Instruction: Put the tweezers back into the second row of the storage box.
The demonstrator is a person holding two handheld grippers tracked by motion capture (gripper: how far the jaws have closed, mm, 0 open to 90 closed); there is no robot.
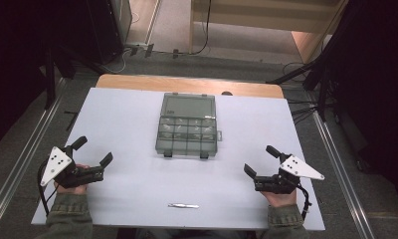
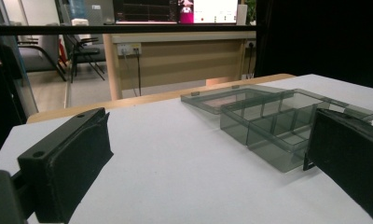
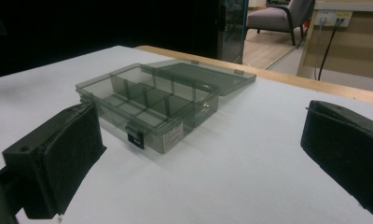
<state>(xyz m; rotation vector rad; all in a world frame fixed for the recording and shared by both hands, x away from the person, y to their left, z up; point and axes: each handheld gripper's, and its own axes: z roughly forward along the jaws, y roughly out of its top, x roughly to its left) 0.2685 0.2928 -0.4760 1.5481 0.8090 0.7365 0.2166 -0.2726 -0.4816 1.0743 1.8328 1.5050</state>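
Note:
A smoky clear compartment box (image 1: 188, 132) lies open at the middle of the white table (image 1: 127, 124), its lid folded flat toward the far side. The box (image 2: 273, 122) sits ahead and to the right of my left gripper (image 2: 208, 163); the box (image 3: 149, 105) sits ahead and to the left of my right gripper (image 3: 198, 154). My left gripper (image 1: 93, 150) rests at the table's left, open, with nothing between its jaws. At the table's right my right gripper (image 1: 260, 159) is open and empty too. Metal tweezers (image 1: 183, 205) lie near the front edge, between the two hands.
A wooden strip (image 1: 187, 84) borders the table's far edge. Beyond it stand a wooden desk (image 2: 175, 60), chairs (image 2: 82, 51) and floor cables. Metal rails (image 1: 18, 159) run along both sides of the table. Dark curtains hang left and right.

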